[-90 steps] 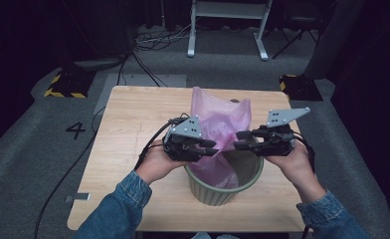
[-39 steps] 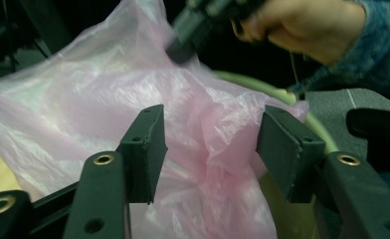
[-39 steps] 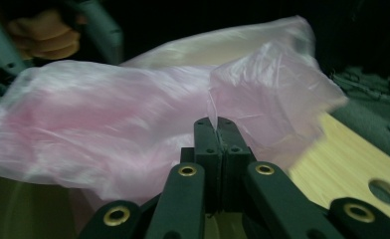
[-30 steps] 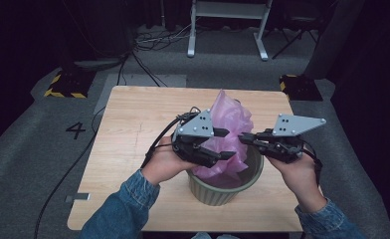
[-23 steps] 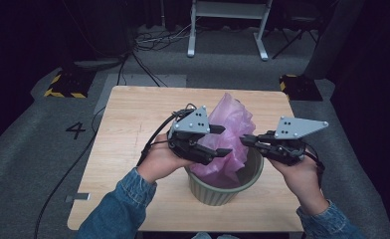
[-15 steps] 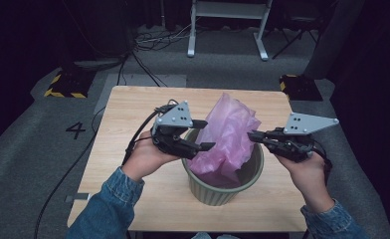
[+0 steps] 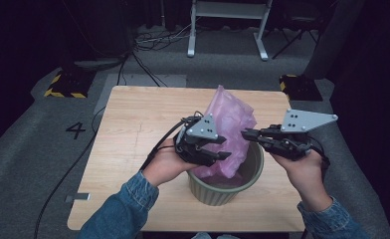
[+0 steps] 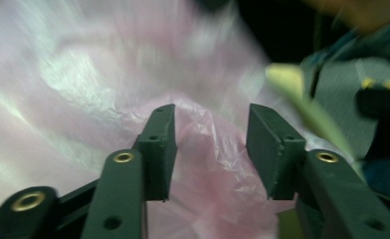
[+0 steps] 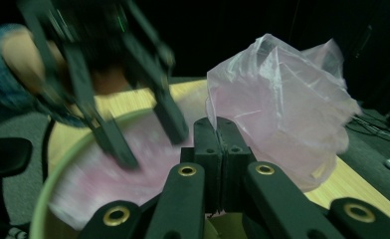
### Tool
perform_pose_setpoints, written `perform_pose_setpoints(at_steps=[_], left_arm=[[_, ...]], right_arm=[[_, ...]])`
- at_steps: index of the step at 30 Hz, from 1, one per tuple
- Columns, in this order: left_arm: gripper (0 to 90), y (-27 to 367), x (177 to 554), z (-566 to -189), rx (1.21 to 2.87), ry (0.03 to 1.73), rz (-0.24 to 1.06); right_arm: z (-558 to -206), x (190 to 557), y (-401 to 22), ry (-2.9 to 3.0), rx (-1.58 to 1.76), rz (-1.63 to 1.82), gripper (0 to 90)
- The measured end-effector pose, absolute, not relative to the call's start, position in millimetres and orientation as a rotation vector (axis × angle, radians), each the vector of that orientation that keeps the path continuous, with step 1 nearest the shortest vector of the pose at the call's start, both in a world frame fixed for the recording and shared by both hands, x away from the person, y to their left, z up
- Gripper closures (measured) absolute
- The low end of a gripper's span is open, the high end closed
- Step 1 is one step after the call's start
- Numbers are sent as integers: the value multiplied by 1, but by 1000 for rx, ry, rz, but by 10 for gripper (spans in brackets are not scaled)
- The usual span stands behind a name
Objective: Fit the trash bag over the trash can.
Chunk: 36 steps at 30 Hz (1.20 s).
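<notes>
A pale green round bin stands near the front edge of the wooden table. A thin pink plastic bag sits in it and billows up above the rim. My left gripper reaches over the bin's left rim into the bag. In the left gripper view its jaws have just been closing; a fold of the pink bag bulges between the pads, which stand apart from it. My right gripper is at the right rim, shut on the bag's edge, the film pinched between its jaws.
The bin's rim curves below the blurred left gripper in the right gripper view. Cables trail off the table's left side. On the dark floor lie a "4" mark, two yellow-striped blocks and a metal stand.
My left gripper swung out to the left, then came back right and down over the bin into the bag, jaws narrower. The right gripper kept its pinch and barely moved.
</notes>
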<state>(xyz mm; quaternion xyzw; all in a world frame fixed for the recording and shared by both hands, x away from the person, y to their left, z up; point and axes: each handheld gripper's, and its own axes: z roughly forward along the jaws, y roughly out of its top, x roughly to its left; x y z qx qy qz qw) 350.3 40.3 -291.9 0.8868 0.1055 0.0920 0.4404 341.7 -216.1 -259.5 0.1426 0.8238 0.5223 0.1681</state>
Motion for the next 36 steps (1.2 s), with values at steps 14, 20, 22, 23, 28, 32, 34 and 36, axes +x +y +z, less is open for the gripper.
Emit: perform_pose_setpoints(at_steps=[14, 20, 22, 23, 28, 32, 34, 36], left_arm=[[429, 57, 350, -291, 2089, 253, 160], [474, 46, 349, -283, 2088, 208, 217], [534, 42, 350, -286, 2095, 208, 241], [583, 41, 351, -287, 2086, 207, 251], [861, 44, 354, -291, 2077, 211, 273], [891, 49, 355, -294, 2076, 222, 273], [893, 51, 355, -295, 2071, 221, 264], [894, 51, 355, -297, 2078, 213, 262]], right_arm=[[-266, 342, -206, 2399, 394, 1509, 889], [-267, 340, -196, 2420, 366, 1518, 889], [-266, 339, -194, 2427, 355, 1526, 889], [-265, 338, -193, 2428, 353, 1529, 889], [-263, 339, -193, 2423, 358, 1546, 820], [-258, 338, -204, 2382, 366, 1563, 795], [-255, 338, -211, 2360, 380, 1570, 783], [-251, 339, -216, 2342, 395, 1577, 772]])
